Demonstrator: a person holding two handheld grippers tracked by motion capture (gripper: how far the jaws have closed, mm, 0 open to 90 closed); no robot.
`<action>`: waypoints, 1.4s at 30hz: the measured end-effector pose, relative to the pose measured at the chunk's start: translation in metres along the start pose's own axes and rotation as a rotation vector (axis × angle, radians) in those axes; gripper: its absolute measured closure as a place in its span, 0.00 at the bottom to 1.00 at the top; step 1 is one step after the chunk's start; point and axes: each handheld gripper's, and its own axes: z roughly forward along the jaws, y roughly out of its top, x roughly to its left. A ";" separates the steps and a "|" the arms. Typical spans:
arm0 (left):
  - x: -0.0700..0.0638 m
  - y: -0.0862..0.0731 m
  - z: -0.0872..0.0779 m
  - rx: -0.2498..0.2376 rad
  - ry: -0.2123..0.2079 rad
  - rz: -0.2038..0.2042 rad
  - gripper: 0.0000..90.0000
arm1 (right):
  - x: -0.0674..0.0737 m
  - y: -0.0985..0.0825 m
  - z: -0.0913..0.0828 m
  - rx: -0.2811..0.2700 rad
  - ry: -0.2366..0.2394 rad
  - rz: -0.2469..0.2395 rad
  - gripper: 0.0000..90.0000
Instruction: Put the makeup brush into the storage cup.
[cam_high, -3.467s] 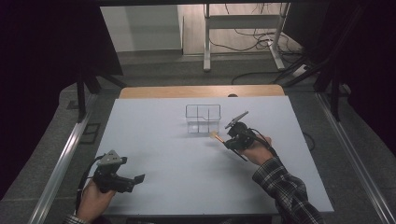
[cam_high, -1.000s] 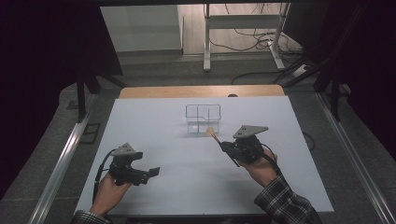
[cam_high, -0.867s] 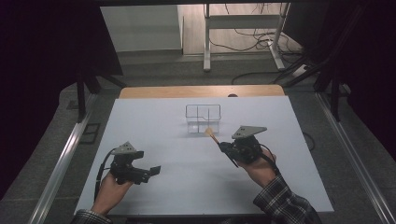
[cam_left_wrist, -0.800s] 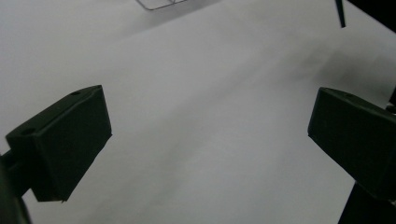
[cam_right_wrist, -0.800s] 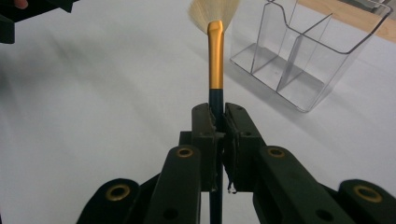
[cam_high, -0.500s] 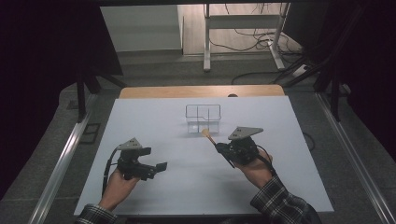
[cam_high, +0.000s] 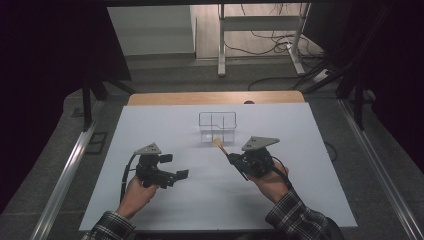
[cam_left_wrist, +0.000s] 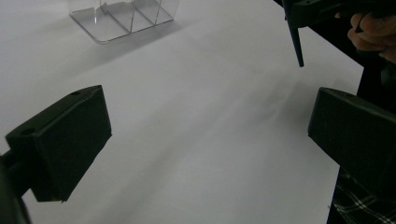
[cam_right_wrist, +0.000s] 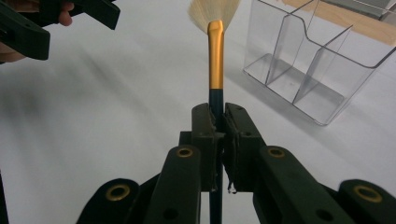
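A brush (cam_right_wrist: 215, 60) with a dark handle, a gold ferrule and pale bristles points away from me toward a clear compartmented organiser (cam_right_wrist: 317, 70). My right gripper (cam_right_wrist: 217, 122) is shut on the brush handle. From above, the brush (cam_high: 220, 145) ends just short of the organiser (cam_high: 217, 127), with the right gripper (cam_high: 233, 159) right of centre. My left gripper (cam_high: 176, 166) hovers open at the left-centre of the table, nothing between its jaws. In the left gripper view, that gripper (cam_left_wrist: 208, 140) faces bare table, with the organiser (cam_left_wrist: 123, 18) at top left and the brush handle's tip (cam_left_wrist: 294, 42) at top right.
The white tabletop (cam_high: 300, 150) has a wooden strip (cam_high: 215, 98) along its far edge. Metal rails (cam_high: 70, 170) run down both sides. A desk frame and cables (cam_high: 260, 35) stand on the floor beyond the table.
My left gripper has moved right and slightly farther from me, toward the table's centre. The right gripper has kept still with the brush in it.
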 end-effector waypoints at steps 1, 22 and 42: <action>0.000 0.001 0.001 0.000 -0.003 -0.001 0.00 | 0.000 0.000 0.000 -0.002 -0.001 0.001 0.93; 0.002 0.010 0.017 -0.029 -0.113 -0.034 0.00 | 0.012 0.003 0.011 -0.034 0.046 0.028 0.93; 0.005 0.018 0.034 -0.065 -0.231 -0.070 0.02 | 0.022 0.004 0.021 -0.060 0.082 0.054 0.93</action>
